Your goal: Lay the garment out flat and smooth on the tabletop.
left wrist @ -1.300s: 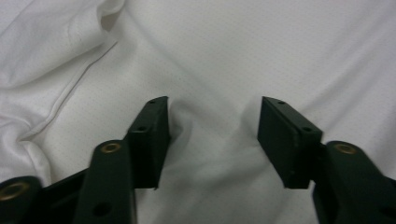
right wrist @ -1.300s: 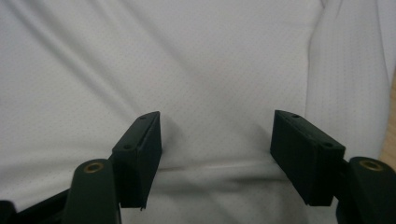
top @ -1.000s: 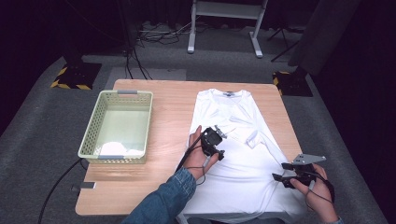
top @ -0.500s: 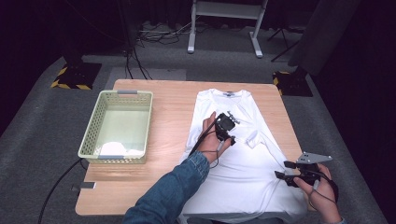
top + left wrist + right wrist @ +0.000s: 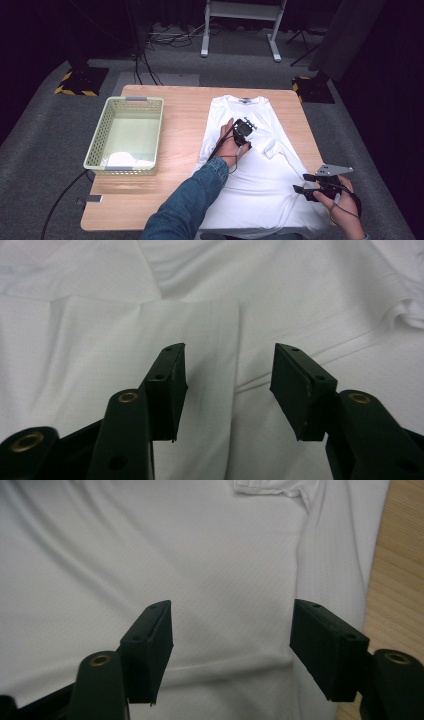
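Observation:
A white T-shirt [image 5: 250, 180] lies flat on the wooden table [image 5: 185, 115], collar at the far side. My left gripper [image 5: 245, 131] hovers over the shirt's chest. In the left gripper view its jaws [image 5: 230, 350] have just been closing but still stand apart. A folded flap of the shirt [image 5: 200, 320] lies under them, and nothing is pinched. My right gripper [image 5: 312, 185] is held near the shirt's right side, close to the hem. It is open [image 5: 232, 605] over smooth cloth [image 5: 150, 555], with the table's wood [image 5: 400, 580] at the right.
A pale green mesh basket [image 5: 97, 135] stands on the table's left half with something white [image 5: 122, 160] in its near end. A sleeve [image 5: 272, 147] is folded in over the shirt's right side. Dark floor, cables and a stand's legs [image 5: 240, 30] lie beyond the table.
My left hand has carried its gripper away from the person, up the shirt toward the collar. The right gripper has stayed in place.

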{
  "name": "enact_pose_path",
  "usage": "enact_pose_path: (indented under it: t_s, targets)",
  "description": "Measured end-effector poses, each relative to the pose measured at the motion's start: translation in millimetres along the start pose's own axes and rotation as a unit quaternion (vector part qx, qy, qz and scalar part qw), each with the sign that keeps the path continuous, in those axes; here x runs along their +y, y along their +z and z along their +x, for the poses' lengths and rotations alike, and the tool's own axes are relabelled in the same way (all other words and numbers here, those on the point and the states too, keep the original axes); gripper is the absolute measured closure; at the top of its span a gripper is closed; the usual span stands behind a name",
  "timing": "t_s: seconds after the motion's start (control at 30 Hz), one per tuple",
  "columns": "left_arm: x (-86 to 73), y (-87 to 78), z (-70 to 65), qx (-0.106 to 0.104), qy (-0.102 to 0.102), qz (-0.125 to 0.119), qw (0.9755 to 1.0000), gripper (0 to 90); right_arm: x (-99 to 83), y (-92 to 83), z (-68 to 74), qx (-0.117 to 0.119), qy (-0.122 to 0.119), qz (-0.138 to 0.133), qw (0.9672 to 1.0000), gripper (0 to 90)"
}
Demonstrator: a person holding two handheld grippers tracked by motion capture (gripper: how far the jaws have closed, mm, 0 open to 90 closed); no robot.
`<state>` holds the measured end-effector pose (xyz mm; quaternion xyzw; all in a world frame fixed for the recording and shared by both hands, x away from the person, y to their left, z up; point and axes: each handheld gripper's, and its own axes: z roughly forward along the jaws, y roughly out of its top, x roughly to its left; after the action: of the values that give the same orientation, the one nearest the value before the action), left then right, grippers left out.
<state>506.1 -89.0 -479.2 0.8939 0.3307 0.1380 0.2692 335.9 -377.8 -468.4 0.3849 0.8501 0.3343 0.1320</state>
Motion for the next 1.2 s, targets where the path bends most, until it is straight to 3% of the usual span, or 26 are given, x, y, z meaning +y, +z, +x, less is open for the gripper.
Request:
enact_pose_path:
  t_s: [0.03, 0.07, 0.13, 0.53, 0.8, 0.87, 1.03, 1.2]
  targets:
    - [-0.9, 0.7, 0.9, -0.002, -0.007, -0.006, 1.0000, 67.1, 0.3, -0.1, 0.5, 0.000, -0.001, 0.000, 1.0000, 34.2]
    - [-1.4, 0.2, 2.3, 0.005, -0.005, -0.006, 1.0000, 72.7, 0.7, -0.1, 0.8, 0.001, -0.002, 0.000, 1.0000, 34.1]
    - [-2.1, -1.5, 4.7, -0.005, -0.016, -0.013, 0.9998, 82.7, 1.2, 0.1, 1.8, 0.000, -0.003, 0.002, 1.0000, 34.0]
    - [2.0, -31.5, 14.7, 0.008, -0.017, -0.055, 0.9983, 84.7, 3.3, 4.8, 6.0, 0.003, -0.007, 0.006, 1.0000, 33.6]
    - [-2.6, -52.0, 30.5, 0.025, -0.026, -0.064, 0.9973, 89.3, 7.2, 11.4, 9.0, 0.011, -0.014, 0.010, 0.9998, 33.5]
    - [-4.0, -54.8, 32.0, 0.027, -0.027, -0.068, 0.9970, 88.6, 10.7, 12.4, 10.1, 0.012, -0.017, 0.008, 0.9997, 33.5]
    - [-2.1, -45.0, 23.4, 0.013, -0.025, -0.065, 0.9975, 63.2, 21.1, 14.9, 13.4, 0.017, -0.025, 0.000, 0.9995, 33.4]
    - [1.2, -24.6, 12.9, 0.002, -0.011, -0.048, 0.9988, 57.6, 22.9, 16.3, 15.5, 0.016, -0.026, 0.000, 0.9995, 33.1]
